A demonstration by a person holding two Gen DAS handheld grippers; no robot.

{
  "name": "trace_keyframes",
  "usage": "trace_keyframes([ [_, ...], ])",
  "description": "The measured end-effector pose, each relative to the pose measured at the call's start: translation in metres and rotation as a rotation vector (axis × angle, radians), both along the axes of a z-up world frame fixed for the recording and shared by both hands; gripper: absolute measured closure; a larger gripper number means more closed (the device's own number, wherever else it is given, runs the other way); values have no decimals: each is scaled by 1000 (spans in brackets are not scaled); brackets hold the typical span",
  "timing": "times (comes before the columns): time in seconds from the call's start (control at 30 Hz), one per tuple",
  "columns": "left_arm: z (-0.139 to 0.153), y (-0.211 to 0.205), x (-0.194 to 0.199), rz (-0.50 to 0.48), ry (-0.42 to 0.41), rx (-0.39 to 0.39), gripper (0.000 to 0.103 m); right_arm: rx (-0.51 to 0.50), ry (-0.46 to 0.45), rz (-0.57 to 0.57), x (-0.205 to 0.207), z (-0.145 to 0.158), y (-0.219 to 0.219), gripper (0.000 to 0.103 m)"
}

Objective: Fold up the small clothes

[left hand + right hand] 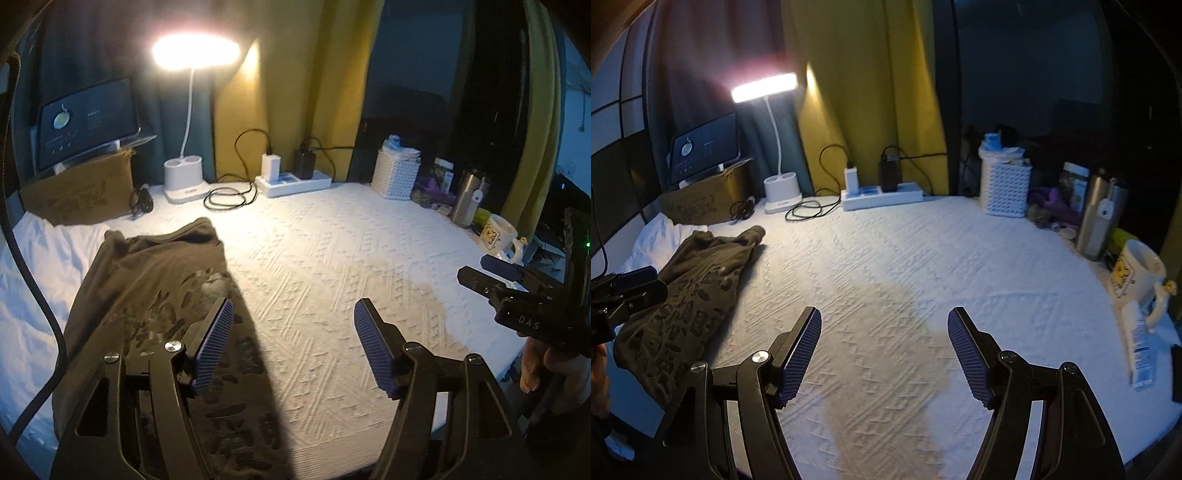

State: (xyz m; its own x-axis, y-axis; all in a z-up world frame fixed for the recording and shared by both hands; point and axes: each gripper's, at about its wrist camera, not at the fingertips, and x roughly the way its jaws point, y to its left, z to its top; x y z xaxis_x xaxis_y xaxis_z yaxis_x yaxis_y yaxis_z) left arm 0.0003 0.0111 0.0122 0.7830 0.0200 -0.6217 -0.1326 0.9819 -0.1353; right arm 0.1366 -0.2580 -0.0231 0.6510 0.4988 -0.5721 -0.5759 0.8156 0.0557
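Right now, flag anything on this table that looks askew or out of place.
The white tube lies flat by the mug at the right edge. The brown garment sits rumpled and unfolded at the left. Nothing looks spilled or damaged.

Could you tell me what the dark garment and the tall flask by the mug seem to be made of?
Dark garment: soft matte knit, probably cotton; it creases limply and carries a darker print. Tall flask: apparently brushed stainless steel, given its dull grey sheen.

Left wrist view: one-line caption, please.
Open left gripper hovers beside the brown garment on the white cover, nothing held.
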Motion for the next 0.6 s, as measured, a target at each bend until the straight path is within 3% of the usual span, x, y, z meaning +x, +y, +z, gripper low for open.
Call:
trace_keyframes([
  [0.27, 24, -15, -10, -3, -59, 40, 34, -4, -76, -30, -14, 22, -26, 18],
  [0.4, 38, -15, -20, -2, -121, 29, 21, 9, -110, -35, -23, 35, -37, 17],
  [0.6, 56, -11, -33, 20, -175, 46, 20, 25, -153, -54, -38, 56, -49, 16],
])
